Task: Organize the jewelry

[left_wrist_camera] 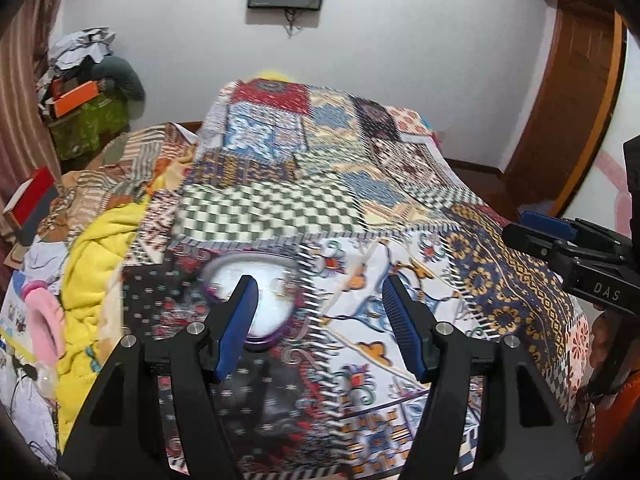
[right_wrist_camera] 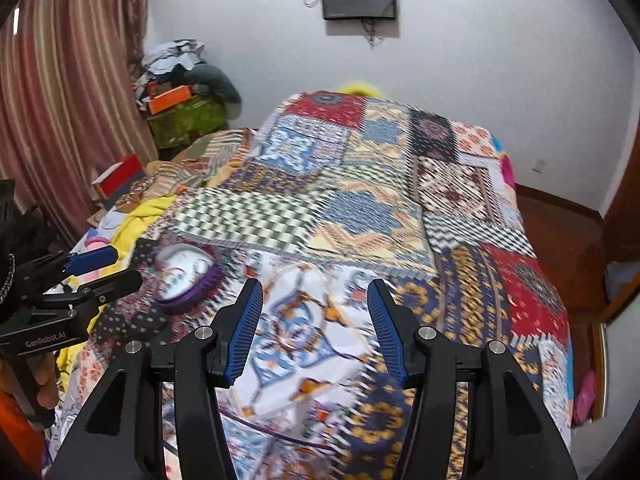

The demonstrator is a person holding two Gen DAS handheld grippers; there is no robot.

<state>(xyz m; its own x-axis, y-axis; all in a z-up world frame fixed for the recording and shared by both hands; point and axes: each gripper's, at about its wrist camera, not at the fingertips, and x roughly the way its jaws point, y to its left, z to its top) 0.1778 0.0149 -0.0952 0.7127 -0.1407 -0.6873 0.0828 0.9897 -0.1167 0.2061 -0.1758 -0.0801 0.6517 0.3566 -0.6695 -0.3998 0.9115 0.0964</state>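
Round purple-rimmed white dish [right_wrist_camera: 185,280] lies blurred on the quilt [right_wrist_camera: 360,208]; both grippers [left_wrist_camera: 320,300] [right_wrist_camera: 316,304] gape empty.

Right gripper [right_wrist_camera: 315,294], jaws wide apart, hovers over a patchwork quilt [right_wrist_camera: 360,208]. At left, a purple-rimmed round tray [right_wrist_camera: 185,280] lies on the quilt, the left gripper [right_wrist_camera: 106,268] beside it.

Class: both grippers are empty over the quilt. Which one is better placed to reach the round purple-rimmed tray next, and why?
Probably the left gripper: open, with the purple-rimmed tray just beyond its left finger. The right gripper, also open, faces bare quilt, with the tray off to its left.
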